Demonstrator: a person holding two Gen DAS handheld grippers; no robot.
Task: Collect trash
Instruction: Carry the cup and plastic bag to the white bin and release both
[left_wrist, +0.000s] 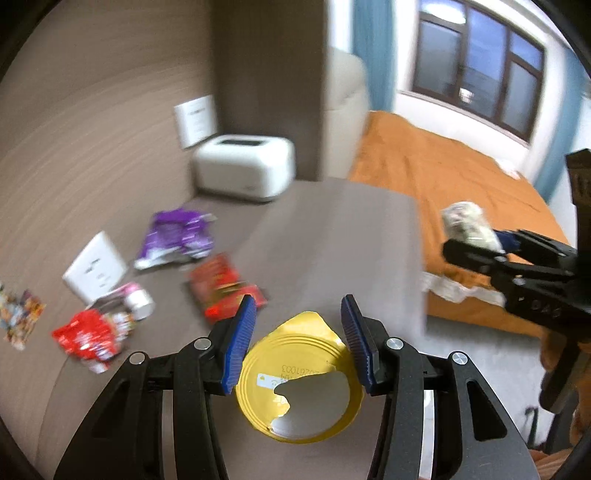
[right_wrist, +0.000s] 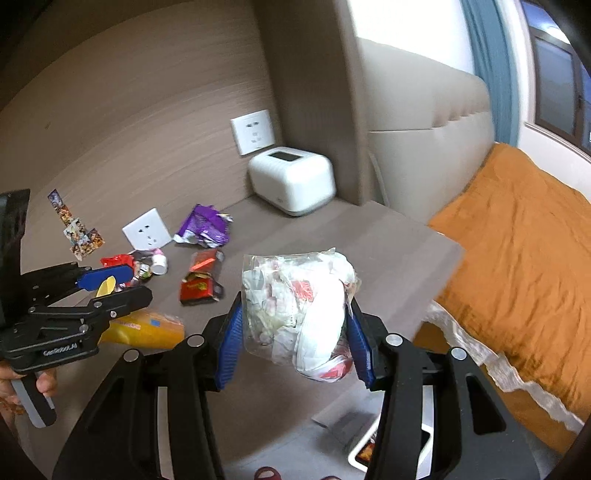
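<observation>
My left gripper (left_wrist: 299, 345) grips a yellow cup (left_wrist: 295, 384) with a torn foil lid; the blue pads press its sides. In the right wrist view the same gripper (right_wrist: 110, 282) holds the yellow cup (right_wrist: 147, 328) above the table at the left. My right gripper (right_wrist: 295, 339) is shut on a crumpled clear bag of white and red wrappers (right_wrist: 299, 310), held over the table's front edge. It shows in the left wrist view (left_wrist: 467, 221) at the right. On the table lie a purple wrapper (right_wrist: 205, 225), a dark red packet (right_wrist: 201, 277) and a red wrapper (left_wrist: 90, 339).
A white box-shaped appliance (right_wrist: 291, 181) stands at the table's back corner. A loose white socket plate (right_wrist: 147, 229) and a small white cup (right_wrist: 159, 263) lie by the wrappers. An orange bed (right_wrist: 517, 266) is to the right. A bin rim (right_wrist: 373, 446) shows below the table edge.
</observation>
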